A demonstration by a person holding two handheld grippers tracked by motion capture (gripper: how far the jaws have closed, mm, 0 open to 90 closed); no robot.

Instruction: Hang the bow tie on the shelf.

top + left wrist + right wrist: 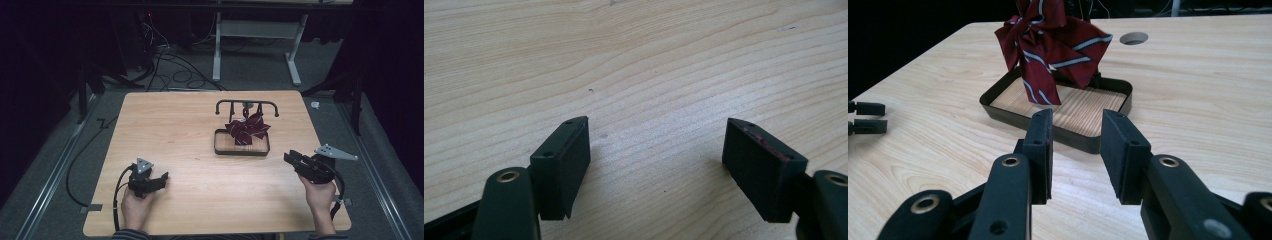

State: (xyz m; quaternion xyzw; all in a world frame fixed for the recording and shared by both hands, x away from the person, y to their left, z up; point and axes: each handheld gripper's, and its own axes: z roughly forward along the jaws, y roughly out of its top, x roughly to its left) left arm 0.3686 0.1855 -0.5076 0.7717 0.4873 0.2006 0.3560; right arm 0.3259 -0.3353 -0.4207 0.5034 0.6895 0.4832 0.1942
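A dark red bow tie with pale stripes (248, 128) (1053, 45) hangs from a black hooked rack (247, 104) over a shallow black tray (241, 149) (1058, 131) with a wooden floor. My right gripper (291, 158) (1075, 150) is near the table's right edge and points left toward the tray. It is open, its jaws stand partly apart, and nothing is between them. My left gripper (162, 178) (656, 155) rests at the front left, open wide over bare wood. Its fingertips (865, 117) also appear far left in the right gripper view.
The wooden table (175, 130) has a round hole (1134, 38) beyond the tray. Cables (170, 65) lie on the floor behind, near a white desk frame (255, 30). A black cable (80, 155) trails off the table's left side.
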